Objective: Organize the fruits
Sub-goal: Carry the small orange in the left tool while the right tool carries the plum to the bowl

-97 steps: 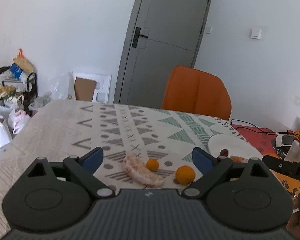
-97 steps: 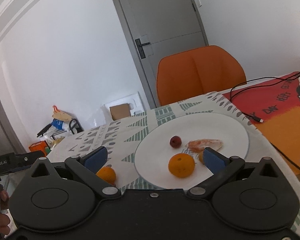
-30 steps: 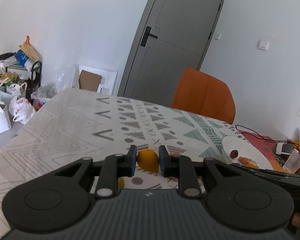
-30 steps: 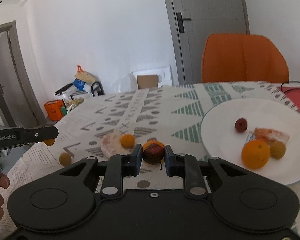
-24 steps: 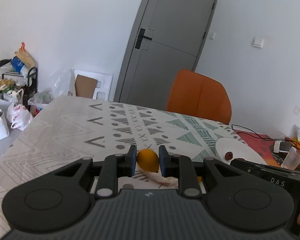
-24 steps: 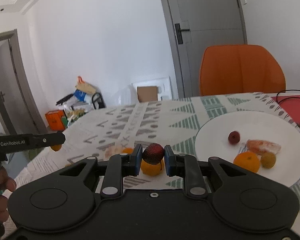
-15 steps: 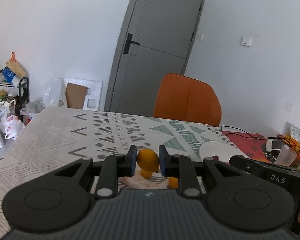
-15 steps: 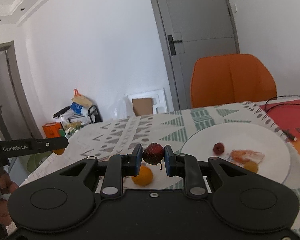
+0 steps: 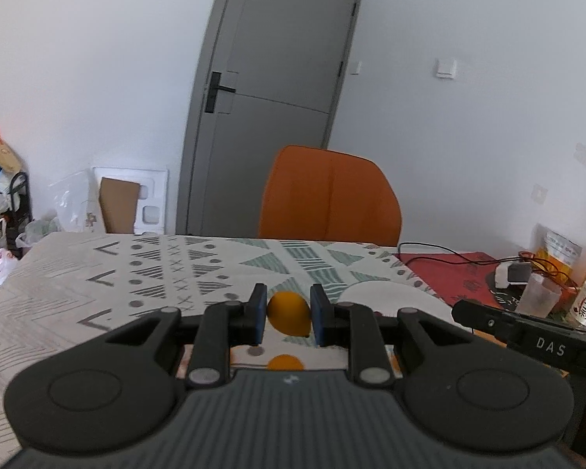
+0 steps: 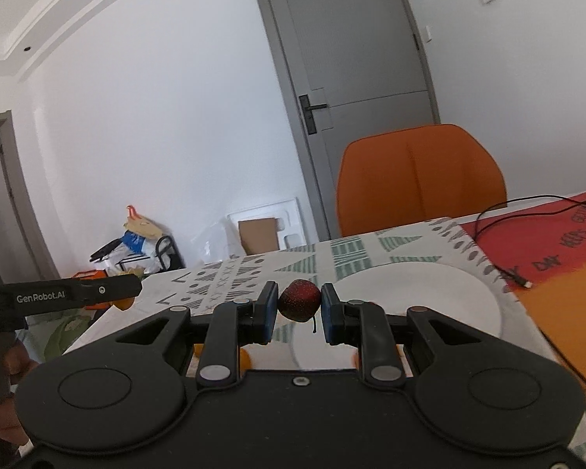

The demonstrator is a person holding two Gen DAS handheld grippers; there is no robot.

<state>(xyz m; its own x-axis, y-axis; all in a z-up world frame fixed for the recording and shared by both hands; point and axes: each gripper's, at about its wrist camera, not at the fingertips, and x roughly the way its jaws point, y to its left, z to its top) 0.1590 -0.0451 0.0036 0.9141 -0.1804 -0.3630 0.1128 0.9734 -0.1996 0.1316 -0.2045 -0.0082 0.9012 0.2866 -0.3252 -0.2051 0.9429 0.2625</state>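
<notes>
Our left gripper (image 9: pixel 285 314) is clenched on a small yellow-orange fruit (image 9: pixel 288 314): both blue pads press its sides, and the fruit sits clear of the patterned tablecloth (image 9: pixel 97 285). Its long axis runs slightly tilted across the jaw gap, narrow end low and to the right. Our right gripper (image 10: pixel 297 306) is likewise clamped, on a dark red fruit (image 10: pixel 299 300) with a short stem hanging below it; this fruit is also lifted off the table.

Outward from the left gripper, one orange fruit (image 9: pixel 284 362) lies on the cloth directly below the jaws, partly hidden by the gripper body. The white plate (image 9: pixel 386 299) lies ahead and to the right of the held fruit, its near rim just beyond the right finger. In the same view the other gripper's black body projects in from the right edge.

Outward from the right gripper, the plate (image 10: pixel 429 297) lies straight ahead and slightly right, close behind the held red fruit. A small red fruit (image 10: pixel 371 305) on the plate shows just beside the right finger; the rest of the plate's contents are hidden by the gripper. An orange fruit (image 10: pixel 244 358) lies on the cloth below the left finger.

We judge the governing relation as follows: the plate is the destination, and the right gripper is nearer to it. The left gripper must travel rightward across the cloth, so the right-hand fruit should be set down first to avoid crowding over the plate.
</notes>
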